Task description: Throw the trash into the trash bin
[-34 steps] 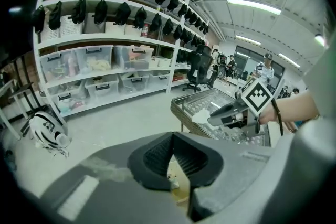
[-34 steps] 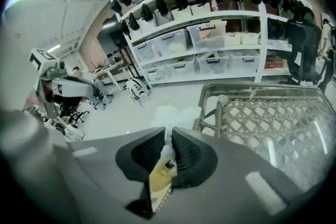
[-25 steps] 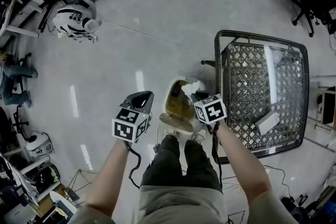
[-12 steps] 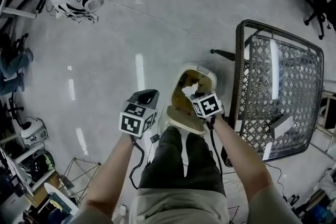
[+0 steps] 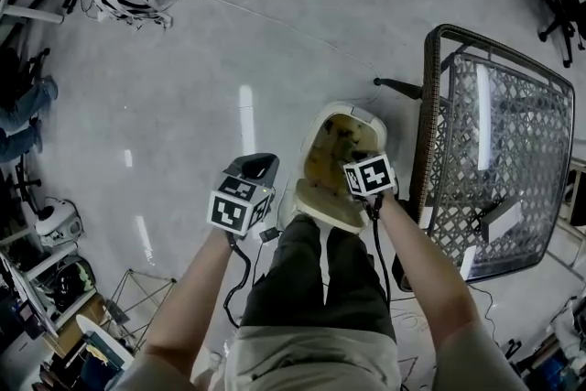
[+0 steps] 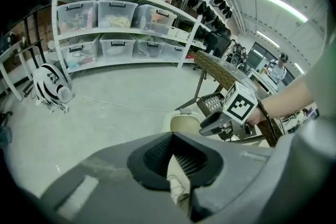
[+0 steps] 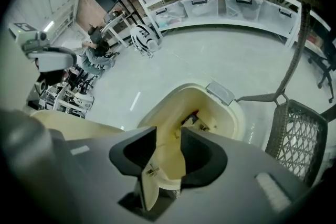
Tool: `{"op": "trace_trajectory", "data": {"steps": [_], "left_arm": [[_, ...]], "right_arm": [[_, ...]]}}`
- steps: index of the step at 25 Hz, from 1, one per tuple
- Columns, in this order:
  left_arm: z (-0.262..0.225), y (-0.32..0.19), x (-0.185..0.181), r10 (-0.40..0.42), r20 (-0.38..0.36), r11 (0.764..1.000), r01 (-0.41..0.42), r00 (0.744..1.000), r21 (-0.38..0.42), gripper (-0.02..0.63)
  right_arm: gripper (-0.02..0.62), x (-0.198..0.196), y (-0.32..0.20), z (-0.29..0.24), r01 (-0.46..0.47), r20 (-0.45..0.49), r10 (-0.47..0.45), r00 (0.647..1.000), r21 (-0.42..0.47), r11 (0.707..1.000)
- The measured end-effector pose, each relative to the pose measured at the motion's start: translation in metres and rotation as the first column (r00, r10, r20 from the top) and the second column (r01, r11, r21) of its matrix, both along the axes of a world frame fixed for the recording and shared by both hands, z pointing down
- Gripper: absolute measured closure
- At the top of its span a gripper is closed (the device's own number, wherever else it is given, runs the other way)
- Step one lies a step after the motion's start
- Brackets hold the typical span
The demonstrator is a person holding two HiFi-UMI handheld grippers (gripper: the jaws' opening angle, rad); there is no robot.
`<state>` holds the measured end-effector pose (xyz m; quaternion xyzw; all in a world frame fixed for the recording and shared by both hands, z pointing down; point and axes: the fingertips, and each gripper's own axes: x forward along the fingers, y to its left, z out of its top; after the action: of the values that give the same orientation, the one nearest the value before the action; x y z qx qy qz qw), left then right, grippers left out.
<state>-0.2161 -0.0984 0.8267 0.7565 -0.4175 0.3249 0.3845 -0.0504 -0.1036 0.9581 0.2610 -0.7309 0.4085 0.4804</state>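
Two jaws of the right gripper [image 7: 168, 150] have just been opening, gripping nothing, above the trash bin [image 5: 353, 109], where trash [image 7: 198, 121] lies; best spread them fully before lifting clear. Left gripper [image 5: 255, 168] stays out, jaws clenched, empty

Two bare forearms [image 5: 417, 256] reach forward and down, one on each side of the legs. The left gripper [image 5: 253, 169] slants downward, its jaws drawn together and empty. The right gripper [image 5: 366, 179] points more steeply down. Its jaws have just been opening and stand apart, holding nothing.
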Motion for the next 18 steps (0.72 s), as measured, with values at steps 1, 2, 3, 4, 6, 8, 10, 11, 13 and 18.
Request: {"op": "trace_trajectory", "data": {"steps": [1, 2, 3, 4, 6, 8, 10, 11, 13, 18], "left_arm": [[-0.004, -0.001, 0.000, -0.001, 0.001, 1.000, 0.001, 1.000, 0.002, 0.604], [-0.009, -0.002, 0.000, -0.003, 0.001, 1.000, 0.003, 1.000, 0.007, 0.604], [-0.015, -0.004, 0.000, -0.005, -0.001, 1.000, 0.005, 1.000, 0.013, 0.604], [-0.022, -0.006, 0.001, -0.005, -0.003, 1.000, 0.005, 1.000, 0.021, 0.604], [-0.038, -0.011, 0.003, -0.002, -0.009, 0.999, 0.003, 1.000, 0.039, 0.603], [-0.058, -0.018, 0.005, 0.008, -0.010, 0.998, -0.007, 1.000, 0.063, 0.604], [-0.080, -0.026, 0.005, 0.017, -0.008, 0.996, -0.016, 1.000, 0.092, 0.604], [-0.092, -0.031, 0.005, 0.019, -0.006, 0.994, -0.019, 1.000, 0.107, 0.604], [-0.117, -0.040, 0.006, 0.021, -0.002, 0.990, -0.021, 1.000, 0.139, 0.604], [-0.187, -0.057, 0.017, 0.037, 0.017, 0.971, -0.040, 0.999, 0.237, 0.604]], "right_arm": [[0.445, 0.000, -0.002, -0.008, 0.002, 0.007, -0.002, 1.000, 0.007, 1.000], [0.448, -0.001, -0.004, -0.017, 0.003, 0.016, -0.004, 1.000, 0.017, 1.000], [0.448, -0.002, -0.007, -0.028, 0.003, 0.026, -0.004, 1.000, 0.031, 1.000], [0.451, -0.003, -0.010, -0.040, 0.000, 0.039, -0.002, 0.999, 0.047, 0.999], [0.457, -0.006, -0.018, -0.068, -0.016, 0.068, 0.010, 0.998, 0.083, 0.996], [0.477, -0.009, -0.028, -0.099, -0.038, 0.102, 0.025, 0.994, 0.126, 0.991], [0.479, -0.010, -0.040, -0.135, -0.060, 0.135, 0.036, 0.990, 0.176, 0.982], [0.479, -0.009, -0.046, -0.154, -0.073, 0.149, 0.043, 0.988, 0.203, 0.977], [0.472, -0.005, -0.057, -0.194, -0.104, 0.175, 0.060, 0.983, 0.253, 0.962], [0.453, 0.018, -0.072, -0.295, -0.184, 0.246, 0.094, 0.965, 0.374, 0.909]]}}
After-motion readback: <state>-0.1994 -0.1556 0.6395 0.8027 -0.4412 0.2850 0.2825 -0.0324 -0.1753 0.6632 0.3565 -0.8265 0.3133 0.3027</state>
